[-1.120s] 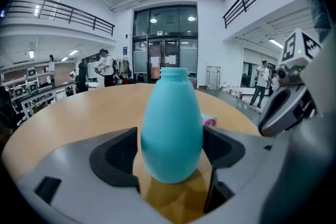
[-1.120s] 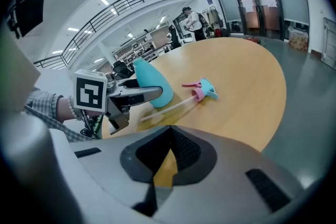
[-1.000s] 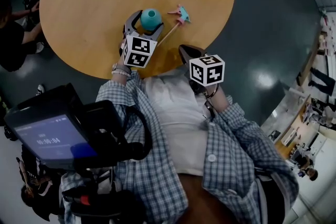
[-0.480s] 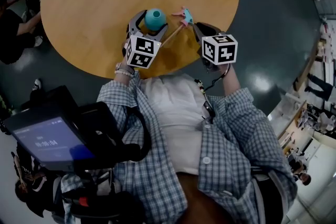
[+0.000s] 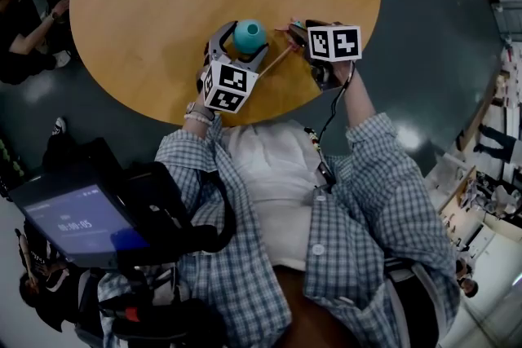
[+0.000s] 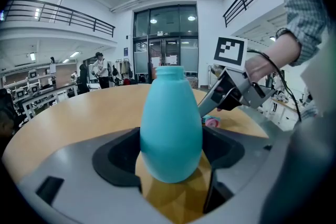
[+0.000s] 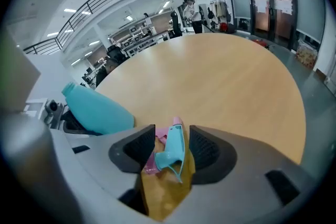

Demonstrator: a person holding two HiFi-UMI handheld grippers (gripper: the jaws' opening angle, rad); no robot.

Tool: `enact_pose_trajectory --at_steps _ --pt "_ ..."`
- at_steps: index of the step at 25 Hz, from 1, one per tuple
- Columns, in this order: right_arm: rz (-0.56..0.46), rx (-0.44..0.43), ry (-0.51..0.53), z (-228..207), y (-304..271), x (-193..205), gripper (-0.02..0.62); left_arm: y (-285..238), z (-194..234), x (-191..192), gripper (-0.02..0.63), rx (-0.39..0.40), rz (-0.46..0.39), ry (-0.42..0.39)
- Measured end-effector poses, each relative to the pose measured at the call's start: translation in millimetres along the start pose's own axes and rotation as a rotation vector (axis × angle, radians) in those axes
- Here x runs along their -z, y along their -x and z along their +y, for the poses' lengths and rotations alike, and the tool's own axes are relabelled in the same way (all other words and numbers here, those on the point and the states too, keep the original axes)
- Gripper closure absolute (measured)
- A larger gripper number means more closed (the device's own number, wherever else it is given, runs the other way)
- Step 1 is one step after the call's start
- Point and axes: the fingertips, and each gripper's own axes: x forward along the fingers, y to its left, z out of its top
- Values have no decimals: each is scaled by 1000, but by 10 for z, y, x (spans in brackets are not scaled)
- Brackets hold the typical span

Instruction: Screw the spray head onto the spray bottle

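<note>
Centre frame, the left gripper (image 6: 171,155) clamps the spray bottle (image 5: 249,36) on the table (image 5: 163,4); the right gripper (image 7: 171,150), jaws just opened wide, straddles the spray head (image 7: 174,144).

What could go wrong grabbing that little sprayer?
The jaws of the right gripper have just been opening, with the spray head lying on its side between them: they may close on it askew and twist it. Its long tube could catch the spray bottle in the left gripper.
</note>
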Motion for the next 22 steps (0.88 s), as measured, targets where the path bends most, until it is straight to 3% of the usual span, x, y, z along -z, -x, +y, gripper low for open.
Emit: enact_pose_trajectory --at_steps 5,9,13,18,22 --pt "61 -15 9 -26 -75 108 416 -3 -33 -24 229 2 -5 -8" --pt "51 -50 10 -2 -65 96 440 -3 -38 -41 229 7 -8 -18" --pt "-7 -27 46 28 -10 73 454 4 -64 -26 229 14 -4 -29" --pt "-143 56 251 128 261 -244 479 -1 -38 -20 229 26 -1 -37" --pt "-268 167 493 236 631 -652 480 -22 -18 -25 230 27 -1 -36"
